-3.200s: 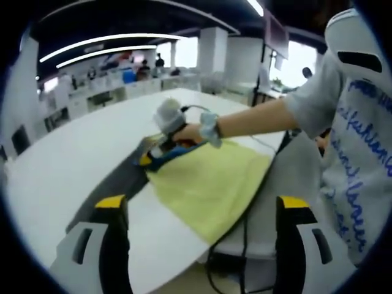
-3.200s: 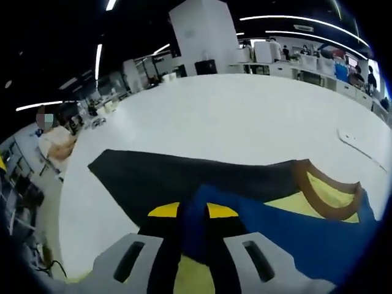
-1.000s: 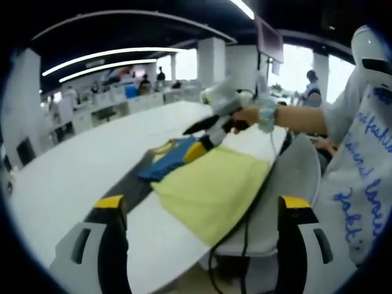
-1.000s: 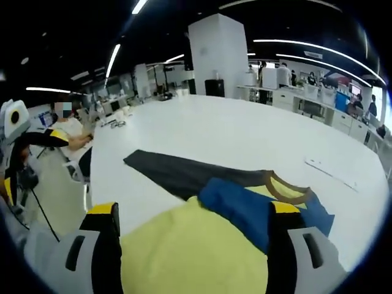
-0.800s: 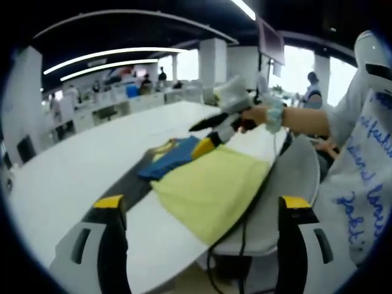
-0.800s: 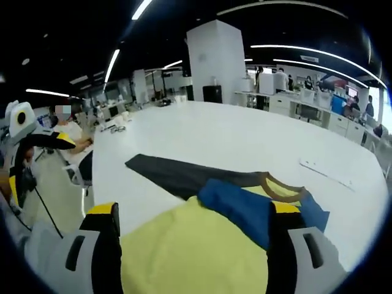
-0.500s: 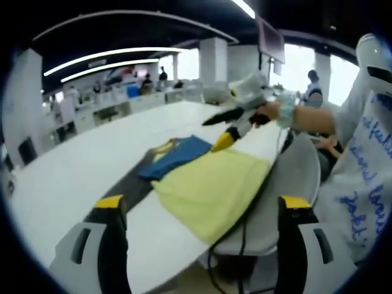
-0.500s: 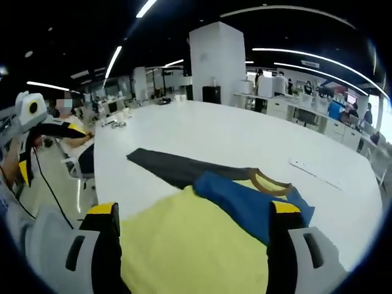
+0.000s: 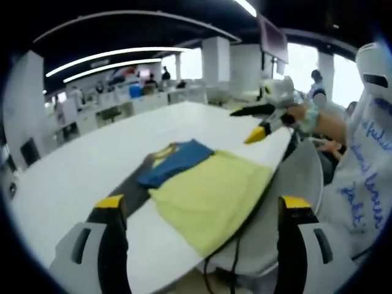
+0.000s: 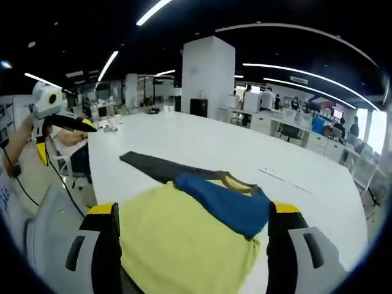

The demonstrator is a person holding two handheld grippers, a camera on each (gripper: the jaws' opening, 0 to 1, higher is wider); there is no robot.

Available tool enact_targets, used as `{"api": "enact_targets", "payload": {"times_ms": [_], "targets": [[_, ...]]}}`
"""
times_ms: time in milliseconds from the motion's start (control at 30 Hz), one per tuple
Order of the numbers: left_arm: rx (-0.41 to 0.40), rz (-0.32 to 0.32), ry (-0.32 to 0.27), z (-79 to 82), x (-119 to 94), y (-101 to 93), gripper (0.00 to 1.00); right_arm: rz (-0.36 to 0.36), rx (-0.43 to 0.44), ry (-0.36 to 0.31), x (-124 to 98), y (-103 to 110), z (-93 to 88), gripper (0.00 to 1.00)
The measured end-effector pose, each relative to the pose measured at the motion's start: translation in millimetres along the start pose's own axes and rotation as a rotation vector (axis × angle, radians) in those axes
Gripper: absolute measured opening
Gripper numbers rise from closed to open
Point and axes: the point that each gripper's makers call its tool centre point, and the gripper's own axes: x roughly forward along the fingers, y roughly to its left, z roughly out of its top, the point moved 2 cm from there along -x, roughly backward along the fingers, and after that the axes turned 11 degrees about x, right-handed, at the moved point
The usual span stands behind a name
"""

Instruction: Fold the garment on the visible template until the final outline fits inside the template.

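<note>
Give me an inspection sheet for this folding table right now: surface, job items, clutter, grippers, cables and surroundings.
Surface: large white table, mostly bare.
Job's things: yellow T-shirt with blue sleeve and brown collar, sleeve folded across the body; it lies over a dark grey template sheet that sticks out beyond it.
Clutter: a thin white strip further along the table.
Grippers: left gripper open, holding nothing; right gripper open, raised clear of the shirt.
Cables: a dark cable hangs off the table edge.
Surroundings: open office with white desks, a white pillar, ceiling light strips, people further off.
</note>
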Motion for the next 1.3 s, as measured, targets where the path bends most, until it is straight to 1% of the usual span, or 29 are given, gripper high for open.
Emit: {"api": "enact_targets", "payload": {"times_ms": [67, 100, 167, 300, 433, 600, 667, 800, 867, 933, 1000, 1067, 1133, 1200, 1300], "targets": [[0.001, 0.010, 0.014, 0.9, 5, -2.2, 0.98, -0.001, -0.001, 0.001, -6, -5, -2.5, 1.00], [-0.006, 0.014, 0.017, 1.3, 8, -4.2, 0.98, 0.003, 0.007, 0.006, -14, -10, -5.9, 1.00], [-0.031, 0.049, 0.008, 3.1, 13, -5.1, 0.97, 0.015, 0.023, -0.001, -21, -12, -8.6, 1.00], [-0.045, 0.080, 0.031, 3.0, 19, -9.5, 0.99, 0.030, 0.040, 0.003, -35, -18, -17.6, 1.00], [-0.062, 0.119, 0.044, 5.4, 25, -11.3, 0.99, 0.039, 0.027, 0.009, -48, -21, -24.5, 1.00], [-0.088, 0.144, 0.046, 13.5, 34, -17.9, 0.99, 0.065, 0.036, 0.008, -61, -23, -29.8, 1.00], [-0.091, 0.146, 0.051, 16.2, 38, -22.4, 0.99, 0.075, 0.029, 0.014, -66, -22, -32.2, 1.00], [-0.098, 0.138, 0.057, 16.8, 43, -30.3, 0.99, 0.095, 0.040, 0.010, -75, -20, -34.3, 1.00], [-0.114, 0.125, 0.065, 13.8, 42, -32.2, 0.99, 0.092, 0.050, 0.007, -82, -20, -36.0, 1.00], [-0.120, 0.130, 0.071, 10.7, 41, -30.6, 0.99, 0.112, 0.061, -0.017, -87, -15, -34.6, 1.00], [-0.114, 0.131, 0.072, 8.1, 39, -29.0, 0.99, 0.121, 0.072, -0.019, -90, -10, -35.5, 1.00], [-0.112, 0.130, 0.068, 6.1, 37, -28.0, 0.99, 0.112, 0.065, -0.016, -92, -6, -37.3, 1.00], [-0.114, 0.123, 0.072, 3.1, 34, -25.9, 0.99, 0.077, 0.061, 0.009, -94, -6, -41.8, 1.00], [-0.125, 0.117, 0.074, 1.3, 32, -24.3, 0.99, 0.067, 0.070, 0.009, -95, -4, -43.2, 1.00], [-0.106, 0.109, 0.066, 0.4, 29, -20.4, 0.99, 0.050, 0.084, 0.021, -94, -3, -46.9, 1.00]]}}
